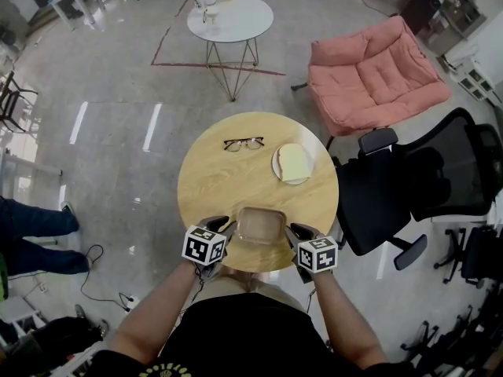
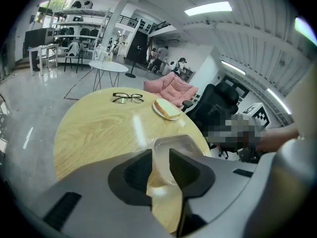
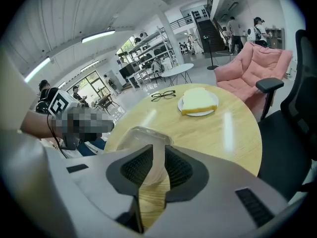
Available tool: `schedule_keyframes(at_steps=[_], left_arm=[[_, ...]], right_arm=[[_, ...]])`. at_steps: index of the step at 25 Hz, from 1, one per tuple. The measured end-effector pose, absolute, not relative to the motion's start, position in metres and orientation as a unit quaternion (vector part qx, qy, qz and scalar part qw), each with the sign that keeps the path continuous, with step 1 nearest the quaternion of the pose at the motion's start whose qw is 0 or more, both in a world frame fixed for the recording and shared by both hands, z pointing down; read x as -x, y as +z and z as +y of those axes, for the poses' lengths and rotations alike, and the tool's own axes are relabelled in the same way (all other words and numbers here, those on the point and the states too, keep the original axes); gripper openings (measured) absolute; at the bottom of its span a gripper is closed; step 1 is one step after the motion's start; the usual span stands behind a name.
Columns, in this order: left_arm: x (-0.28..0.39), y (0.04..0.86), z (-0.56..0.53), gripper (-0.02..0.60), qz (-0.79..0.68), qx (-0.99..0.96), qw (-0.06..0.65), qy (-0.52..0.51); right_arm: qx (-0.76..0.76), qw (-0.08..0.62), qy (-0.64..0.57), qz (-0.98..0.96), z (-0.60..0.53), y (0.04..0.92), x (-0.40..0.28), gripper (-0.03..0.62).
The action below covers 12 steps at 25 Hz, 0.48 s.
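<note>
Two-sided grip here: the left gripper has its jaws clamped on the clear container at its left rim, and the right gripper has its jaws clamped on the right rim. The container sits at the near edge of the round wooden desk. I'd call this the holding stage, and any move wants both sides kept level. Farther back lie glasses and bread on a plate. Around the desk are a grey floor, a pink armchair and a black office chair.
</note>
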<state>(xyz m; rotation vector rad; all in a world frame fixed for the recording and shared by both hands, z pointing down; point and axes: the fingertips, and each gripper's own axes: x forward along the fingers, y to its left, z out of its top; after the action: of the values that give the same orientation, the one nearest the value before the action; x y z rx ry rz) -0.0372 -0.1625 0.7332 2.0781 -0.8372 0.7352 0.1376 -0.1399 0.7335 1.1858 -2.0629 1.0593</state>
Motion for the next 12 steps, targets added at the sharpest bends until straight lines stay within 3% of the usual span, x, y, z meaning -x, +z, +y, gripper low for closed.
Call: schedule_keyframes(at_steps=[12], left_arm=[[0.034,0.748,-0.160,0.121,-0.310,-0.811,0.388,0.309]], right_arm=[[-0.439,0.275,0.424,-0.743,-0.140,0.762,-0.140,0.091]])
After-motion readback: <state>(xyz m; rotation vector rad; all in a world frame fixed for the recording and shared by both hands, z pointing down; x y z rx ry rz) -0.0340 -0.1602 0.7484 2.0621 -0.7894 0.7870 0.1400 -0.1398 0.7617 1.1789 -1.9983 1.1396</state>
